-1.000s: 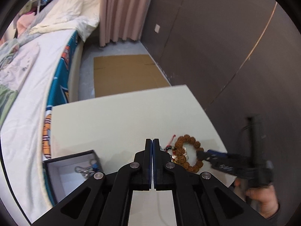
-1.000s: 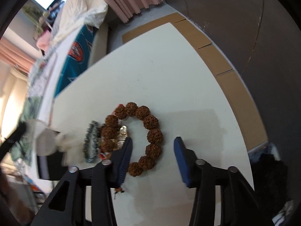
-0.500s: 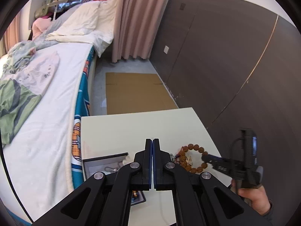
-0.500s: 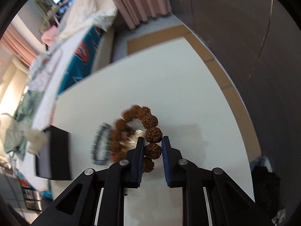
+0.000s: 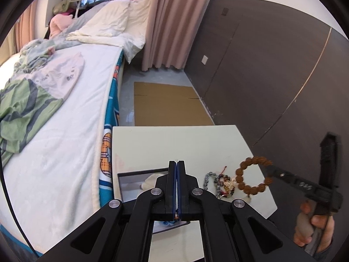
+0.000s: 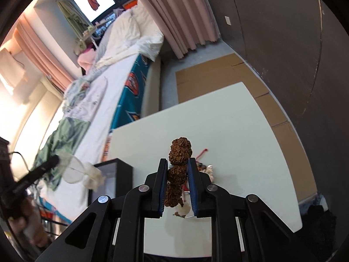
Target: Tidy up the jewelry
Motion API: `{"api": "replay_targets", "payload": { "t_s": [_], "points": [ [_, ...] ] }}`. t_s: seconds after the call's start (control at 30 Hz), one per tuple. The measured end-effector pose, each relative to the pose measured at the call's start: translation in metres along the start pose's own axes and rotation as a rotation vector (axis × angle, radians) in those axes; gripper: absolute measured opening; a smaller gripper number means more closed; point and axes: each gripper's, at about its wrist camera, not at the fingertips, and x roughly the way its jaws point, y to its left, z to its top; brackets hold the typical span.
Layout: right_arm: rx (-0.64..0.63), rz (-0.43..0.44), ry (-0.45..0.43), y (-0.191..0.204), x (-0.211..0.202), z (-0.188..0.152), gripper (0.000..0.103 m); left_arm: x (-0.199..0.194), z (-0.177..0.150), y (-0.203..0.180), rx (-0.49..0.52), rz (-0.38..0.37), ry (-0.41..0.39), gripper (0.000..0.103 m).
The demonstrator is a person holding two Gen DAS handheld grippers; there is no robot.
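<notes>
Clamped on one knobbly bead, the jaws of the right gripper (image 6: 177,175) are holding the brown bead bracelet (image 5: 254,178) up off the bench (image 5: 174,139), its ring hanging clear above the surface. In the right wrist view the ring is showing edge-on, beads stacked in a line running up and away along the fingers; from the left it is showing as a near-full circle facing the camera. The left gripper (image 5: 176,187) is hovering with its jaws pressed fully together, seemingly pinching a white drawstring pouch (image 6: 92,175).

Just beyond, more bracelets (image 5: 219,182) are lying heaped on the bench, beside the open black box (image 5: 139,180).

Since only a single round, rough bead is pinched, it could roll out and drop the bracelet onto the heap, or the swinging loop could snag that red cord.
</notes>
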Motion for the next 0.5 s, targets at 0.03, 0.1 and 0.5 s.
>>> {"api": "replay_targets", "payload": {
  "t_s": [0.03, 0.1, 0.5],
  "points": [
    [0.003, 0.01, -0.004, 0.002, -0.002, 0.0, 0.019, 0.001, -0.001, 0.002, -0.004, 0.002, 0.003, 0.0],
    [0.008, 0.022, -0.01, 0.006, -0.004, 0.0, 0.019, 0.004, -0.002, 0.007, -0.012, 0.004, 0.008, 0.0],
    [0.004, 0.024, -0.036, 0.017, -0.021, 0.001, 0.019, 0.051, -0.004, 0.023, -0.105, -0.018, 0.126, 0.005]
  ]
}}
